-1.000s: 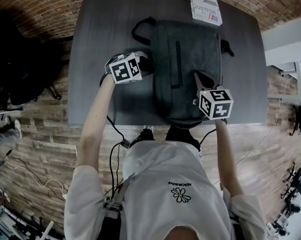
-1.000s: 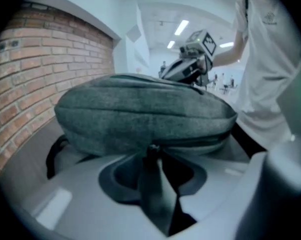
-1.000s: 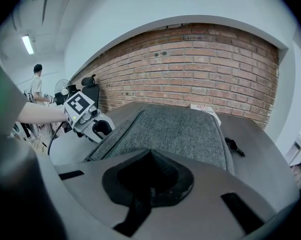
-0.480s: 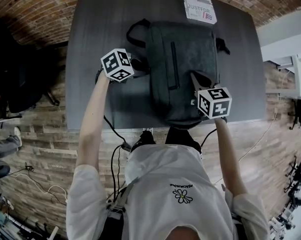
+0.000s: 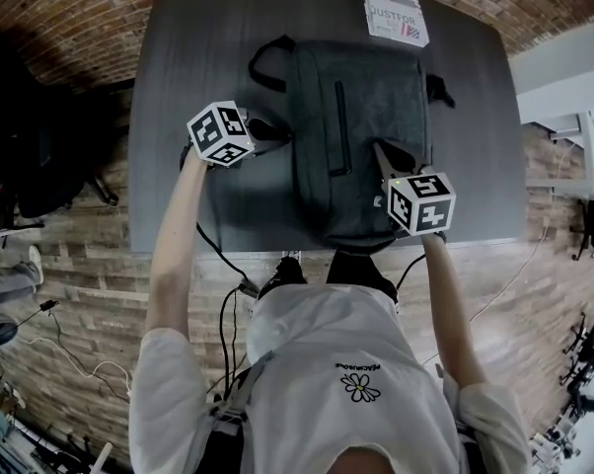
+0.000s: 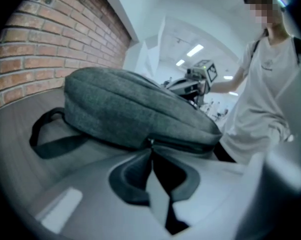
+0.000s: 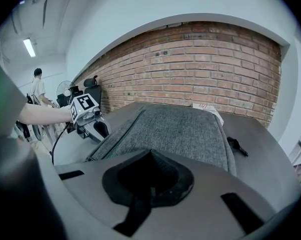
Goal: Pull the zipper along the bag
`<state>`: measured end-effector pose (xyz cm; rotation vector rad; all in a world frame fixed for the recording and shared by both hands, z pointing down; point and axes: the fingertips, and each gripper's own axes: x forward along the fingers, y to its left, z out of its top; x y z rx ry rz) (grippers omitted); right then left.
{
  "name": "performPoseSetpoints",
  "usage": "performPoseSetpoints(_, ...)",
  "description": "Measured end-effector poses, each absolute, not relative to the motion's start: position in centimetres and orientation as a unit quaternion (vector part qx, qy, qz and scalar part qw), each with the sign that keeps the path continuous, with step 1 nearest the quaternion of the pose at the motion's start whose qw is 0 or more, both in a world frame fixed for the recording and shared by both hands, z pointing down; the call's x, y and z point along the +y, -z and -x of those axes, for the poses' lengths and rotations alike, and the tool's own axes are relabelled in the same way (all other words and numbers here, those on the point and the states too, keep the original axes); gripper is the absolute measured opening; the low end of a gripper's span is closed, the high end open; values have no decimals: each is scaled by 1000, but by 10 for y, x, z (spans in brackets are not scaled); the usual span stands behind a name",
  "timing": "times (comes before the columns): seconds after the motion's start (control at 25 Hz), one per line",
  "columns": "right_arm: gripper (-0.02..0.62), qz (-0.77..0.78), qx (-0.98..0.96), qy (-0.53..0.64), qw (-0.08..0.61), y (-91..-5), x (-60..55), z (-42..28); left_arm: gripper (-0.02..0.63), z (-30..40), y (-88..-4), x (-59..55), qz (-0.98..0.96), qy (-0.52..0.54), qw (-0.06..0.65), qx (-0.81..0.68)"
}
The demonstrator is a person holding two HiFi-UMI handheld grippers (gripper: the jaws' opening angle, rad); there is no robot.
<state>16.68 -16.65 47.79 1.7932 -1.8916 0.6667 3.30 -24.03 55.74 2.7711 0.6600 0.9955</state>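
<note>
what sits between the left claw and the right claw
The grey bag fills that stretch: left claw shut on its side zipper, right claw shut on its near corner. The head view shows it.

The right gripper [image 7: 150,154], a grey body with black padded jaws, has its jaws closed together with their tips at the near end of a grey fabric backpack [image 7: 180,129] lying flat on a dark grey table [image 7: 263,154]; whether they pinch the fabric cannot be told. The left gripper [image 7: 101,129], topped by its black-and-white marker cube, is held by a bare forearm [image 7: 40,115] at the backpack's left side. A white printed box [image 7: 206,107] lies past the backpack's far end before a red brick wall [image 7: 190,59], and a small black strap end [image 7: 237,145] lies on the table just right of the backpack.
</note>
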Motion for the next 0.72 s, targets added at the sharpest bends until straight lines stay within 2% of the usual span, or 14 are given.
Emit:
performPoseSetpoints(0.24,0,-647,-690,-241,219,-477,-167,-165,14,-40,-563,-241,-922,-335,45,190)
performPoseSetpoints(0.52,0,-642,-695,-242,213,-477,-167,-166,18,-40,-561,-232,-923,-326,69,193)
performPoseSetpoints(0.72,0,-641,-697,-240,212,-477,-167,-165,25,-42,-562,-230,-930,-317,61,175)
